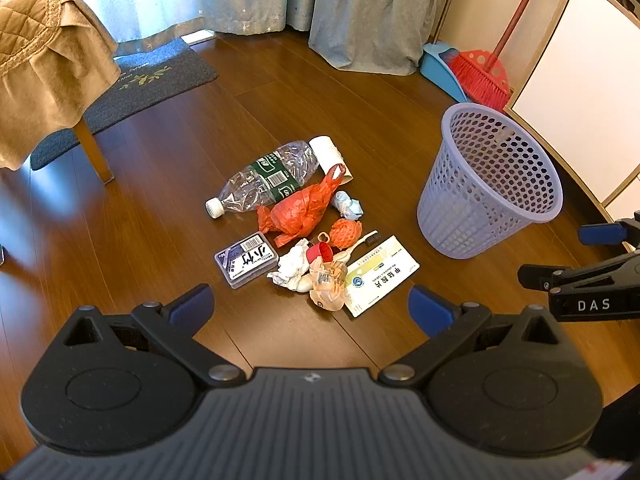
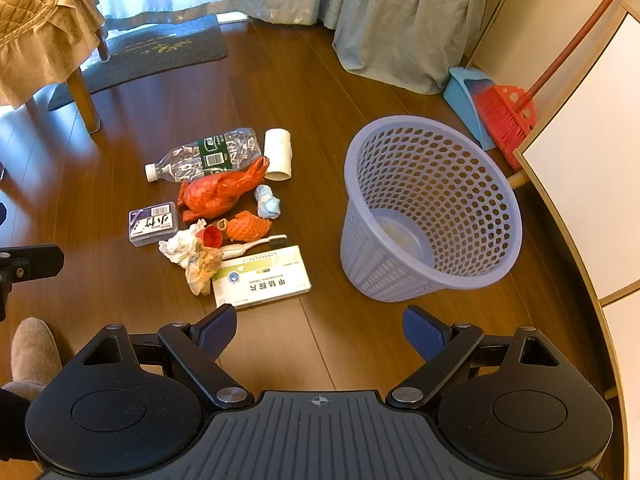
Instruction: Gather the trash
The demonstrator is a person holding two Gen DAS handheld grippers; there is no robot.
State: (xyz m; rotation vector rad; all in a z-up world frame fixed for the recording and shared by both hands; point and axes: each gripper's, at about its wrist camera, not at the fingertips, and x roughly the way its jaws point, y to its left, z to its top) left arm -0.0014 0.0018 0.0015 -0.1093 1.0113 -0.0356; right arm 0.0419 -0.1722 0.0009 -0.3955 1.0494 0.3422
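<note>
Both tools, left tool (image 1: pixel 310 308) and right tool (image 2: pixel 319 330), hung spread and empty, tilted steeply down over the floor (image 1: pixel 280 344). Beyond lay the trash (image 1: pixel 296 216); the basket (image 1: pixel 488 184) stood to its right.

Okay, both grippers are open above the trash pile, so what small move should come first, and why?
Probably lower the right gripper onto the medicine box. It lies nearest those open jaws, at the pile's edge, beside the empty basket. The left gripper holds nothing either.
</note>
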